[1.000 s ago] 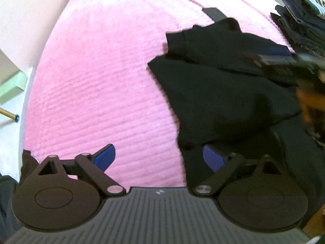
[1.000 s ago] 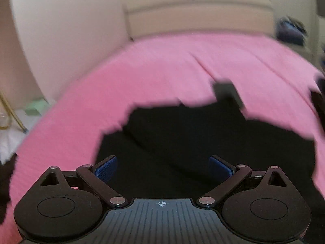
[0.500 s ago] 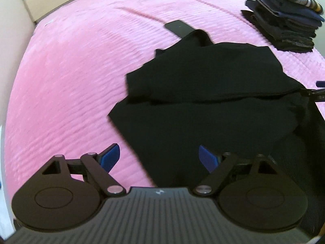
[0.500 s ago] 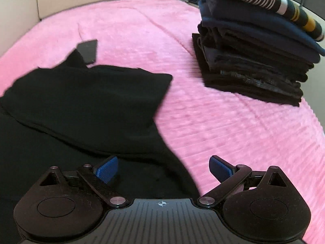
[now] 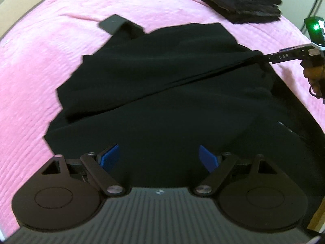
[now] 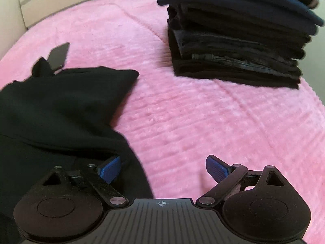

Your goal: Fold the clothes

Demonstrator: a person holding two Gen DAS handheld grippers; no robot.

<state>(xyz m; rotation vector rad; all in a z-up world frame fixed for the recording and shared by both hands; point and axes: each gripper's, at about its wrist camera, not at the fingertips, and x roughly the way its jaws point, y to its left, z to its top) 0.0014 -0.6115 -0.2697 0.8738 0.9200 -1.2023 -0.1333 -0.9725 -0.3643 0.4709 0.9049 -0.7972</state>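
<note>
A black garment lies partly folded on the pink bedspread, one layer doubled over another. My left gripper hovers open over its near edge, nothing between the blue pads. In the right wrist view the same garment fills the left side. My right gripper is open at the garment's right edge, its left pad over the cloth and its right pad over bare bedspread. The right gripper's arm shows at the far right of the left wrist view, reaching the fold.
A tall stack of folded dark clothes, with a striped piece on top, sits at the back right of the bed. A dark flat rectangular object lies beyond the garment. A pale headboard and wall bound the far side.
Both grippers have swung right and lower over the garment. The left now sits above the black cloth instead of the pink cover; the right moved closer to the clothes stack and the garment's right edge.
</note>
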